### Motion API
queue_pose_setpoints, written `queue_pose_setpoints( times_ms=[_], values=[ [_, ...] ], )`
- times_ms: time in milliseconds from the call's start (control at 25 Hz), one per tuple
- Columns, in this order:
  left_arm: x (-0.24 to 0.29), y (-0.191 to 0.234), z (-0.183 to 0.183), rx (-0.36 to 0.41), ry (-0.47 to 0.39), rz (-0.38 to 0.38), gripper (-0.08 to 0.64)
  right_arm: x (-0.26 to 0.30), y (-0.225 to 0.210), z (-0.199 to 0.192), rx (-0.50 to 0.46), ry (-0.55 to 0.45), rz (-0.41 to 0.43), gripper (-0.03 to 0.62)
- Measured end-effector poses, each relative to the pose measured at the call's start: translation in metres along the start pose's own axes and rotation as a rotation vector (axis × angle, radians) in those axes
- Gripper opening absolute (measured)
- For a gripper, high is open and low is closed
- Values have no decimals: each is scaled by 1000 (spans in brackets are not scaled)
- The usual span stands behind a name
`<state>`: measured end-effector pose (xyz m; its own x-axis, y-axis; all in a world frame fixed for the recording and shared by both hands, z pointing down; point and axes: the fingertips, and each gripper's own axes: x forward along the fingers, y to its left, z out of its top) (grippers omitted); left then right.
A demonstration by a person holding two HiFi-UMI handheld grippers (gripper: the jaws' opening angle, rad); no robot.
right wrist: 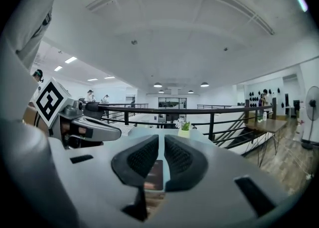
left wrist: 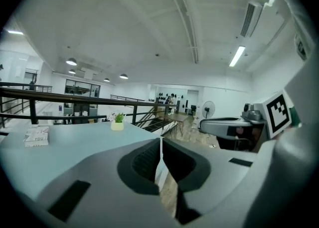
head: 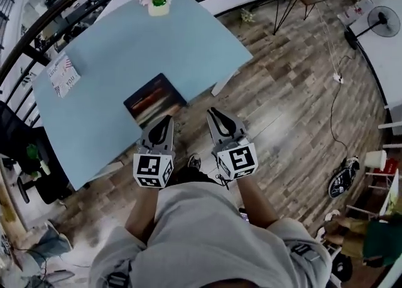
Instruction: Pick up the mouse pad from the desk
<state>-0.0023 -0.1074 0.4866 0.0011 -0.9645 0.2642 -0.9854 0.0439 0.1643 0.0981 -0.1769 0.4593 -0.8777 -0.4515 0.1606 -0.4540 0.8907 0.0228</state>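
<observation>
The mouse pad [head: 154, 98] is a dark rectangle with a reddish picture. It lies flat near the front edge of the light blue desk [head: 125, 48]. My left gripper [head: 167, 119] hovers just short of the pad's near right corner, its jaws shut on nothing. My right gripper [head: 212, 112] hangs over the wooden floor to the right of the desk edge. Only a thin slit shows between its jaws, and they hold nothing. In the right gripper view a strip of the mouse pad [right wrist: 154, 174] shows below the jaws. Each gripper points about level across the desk.
A small potted plant [head: 159, 0] stands at the desk's far edge and a printed booklet [head: 63, 75] lies at its left end. A dark railing [head: 56, 13] runs behind the desk. A dark chair [head: 25, 155] is at the left, and a fan [head: 384, 21] and cables are on the floor at right.
</observation>
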Motion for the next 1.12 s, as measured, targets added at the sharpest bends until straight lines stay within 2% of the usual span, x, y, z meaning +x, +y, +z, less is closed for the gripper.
queue_pose_setpoints(
  times_ms=[240, 480, 760, 960, 1120],
  values=[
    [-21, 38, -18, -26, 24, 181, 26, 36, 16, -15, -39, 38, 160, 41],
    [-42, 57, -54, 7, 120, 277, 26, 60, 34, -46, -90, 91, 263, 41],
    [-47, 81, -98, 30, 224, 302, 26, 76, 49, -97, -101, 173, 283, 41],
    [-33, 76, -131, 64, 320, 259, 26, 73, 48, -137, -49, 243, 278, 41],
    [-17, 82, -157, 110, 383, 237, 26, 82, 49, -166, -59, 279, 287, 41]
  ],
)
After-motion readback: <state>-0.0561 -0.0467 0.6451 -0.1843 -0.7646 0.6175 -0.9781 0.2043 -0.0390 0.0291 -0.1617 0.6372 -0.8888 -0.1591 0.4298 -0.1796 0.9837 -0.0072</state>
